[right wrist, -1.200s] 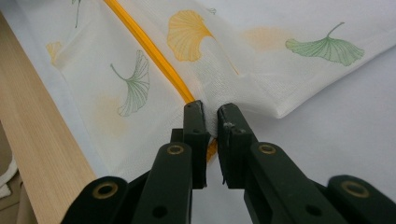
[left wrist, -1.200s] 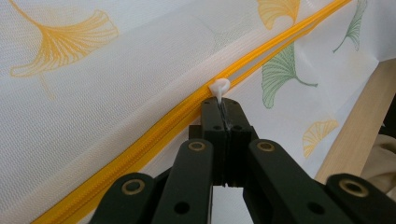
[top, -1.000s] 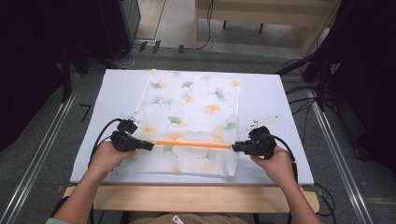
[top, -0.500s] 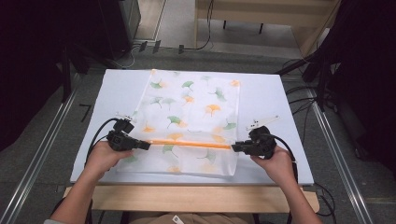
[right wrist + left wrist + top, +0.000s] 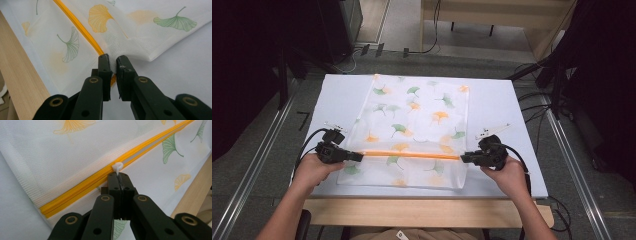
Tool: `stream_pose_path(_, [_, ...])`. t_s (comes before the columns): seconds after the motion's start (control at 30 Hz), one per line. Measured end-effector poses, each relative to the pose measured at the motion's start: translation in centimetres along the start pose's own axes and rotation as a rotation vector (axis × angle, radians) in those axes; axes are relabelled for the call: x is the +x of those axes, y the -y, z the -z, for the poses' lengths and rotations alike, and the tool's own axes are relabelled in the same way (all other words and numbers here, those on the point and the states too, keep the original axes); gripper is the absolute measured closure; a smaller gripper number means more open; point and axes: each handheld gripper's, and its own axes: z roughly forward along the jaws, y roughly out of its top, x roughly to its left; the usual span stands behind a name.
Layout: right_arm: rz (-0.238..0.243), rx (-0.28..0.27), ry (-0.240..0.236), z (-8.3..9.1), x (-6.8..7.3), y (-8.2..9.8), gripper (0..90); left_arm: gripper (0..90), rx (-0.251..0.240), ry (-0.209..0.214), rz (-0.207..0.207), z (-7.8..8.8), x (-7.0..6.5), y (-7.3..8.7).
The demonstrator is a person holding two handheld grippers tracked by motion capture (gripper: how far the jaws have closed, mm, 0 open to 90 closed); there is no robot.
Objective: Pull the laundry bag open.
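Observation:
A white mesh bag [image 5: 417, 115] printed with green and orange leaves lies flat on the table. A yellow zipper [image 5: 412, 154] crosses it near the front. My left gripper [image 5: 361, 156] is at the zipper's left end, shut on the small white zipper pull [image 5: 117, 166]. In the left gripper view the two zipper [image 5: 80, 192] tracks stand apart beyond the pull and are joined on the near side. My right gripper [image 5: 462, 158] is at the bag's right edge. Its jaws are shut on a bunched fold of the bag's mesh [image 5: 117, 42] beside the zipper's [image 5: 75, 23] end.
The bag rests on a white table cover [image 5: 337, 100]; a bare wooden table edge [image 5: 422, 212] runs along the front. Metal rails [image 5: 257, 165] flank the table, and cables [image 5: 537, 105] lie at the right. Dark equipment stands beyond the far edge.
My left gripper has slid a little to the left along the zipper with the pull in it. The right gripper has stayed put on the bag's edge.

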Motion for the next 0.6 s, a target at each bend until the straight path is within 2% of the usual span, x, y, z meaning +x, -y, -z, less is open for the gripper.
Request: stream_pose_path(0.6, [-0.002, 0.002, 0.001, -0.01, -0.06, 0.03, 84.8, 90.0, -0.004, 0.008, 0.004, 0.03, -0.04, 0.02])
